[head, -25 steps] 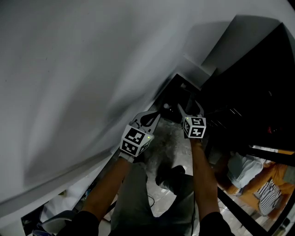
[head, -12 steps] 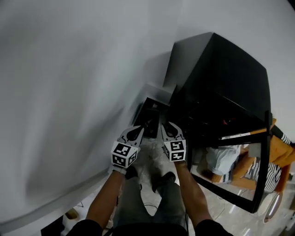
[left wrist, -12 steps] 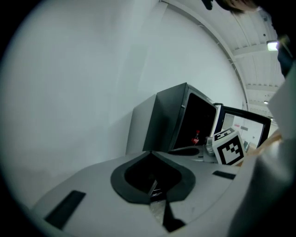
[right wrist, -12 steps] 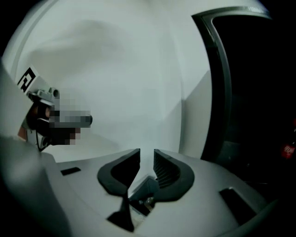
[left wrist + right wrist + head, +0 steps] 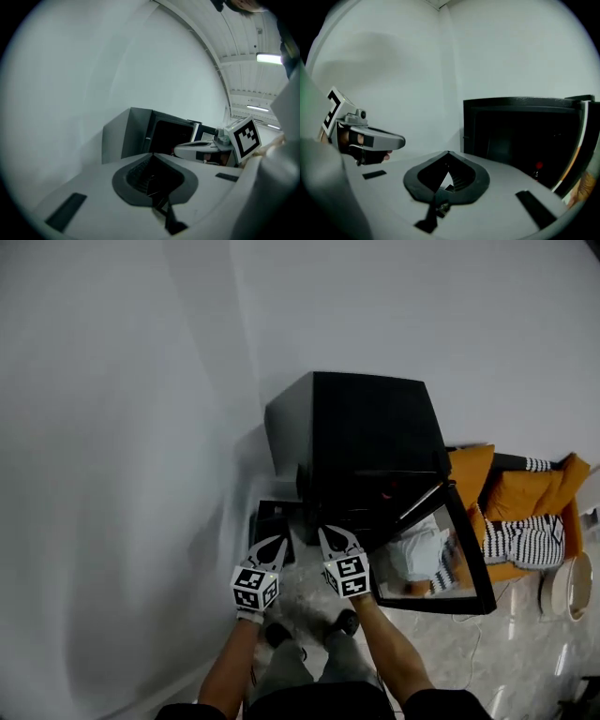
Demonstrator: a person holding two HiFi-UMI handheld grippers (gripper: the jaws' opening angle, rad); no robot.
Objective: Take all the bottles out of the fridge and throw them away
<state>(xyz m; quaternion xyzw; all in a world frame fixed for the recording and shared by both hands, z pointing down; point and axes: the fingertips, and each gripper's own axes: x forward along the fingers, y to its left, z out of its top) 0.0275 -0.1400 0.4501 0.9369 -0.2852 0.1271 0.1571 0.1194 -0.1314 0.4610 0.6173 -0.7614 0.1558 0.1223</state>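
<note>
A black fridge (image 5: 356, 432) stands against the white wall with its glass door (image 5: 441, 563) swung open to the right. Deep in its dark inside I see one bottle with a red cap (image 5: 539, 166), which shows only as a red dot (image 5: 385, 493) in the head view. My left gripper (image 5: 281, 541) is shut and empty, held in front of the fridge. Beside it my right gripper (image 5: 324, 532) is shut too; its jaws have just been closing, with nothing between them. Both point at the fridge (image 5: 520, 136) from a short way off.
A low black bin (image 5: 273, 521) sits on the floor between the wall and the fridge, just beyond the grippers. An orange seat with striped cloth (image 5: 525, 521) lies to the right behind the door. My feet (image 5: 343, 622) stand on pale marbled floor.
Both grippers have risen and drawn back from the bin in the corner. The right jaws, spread wide a second ago, have closed. The whole fridge has come into view.
</note>
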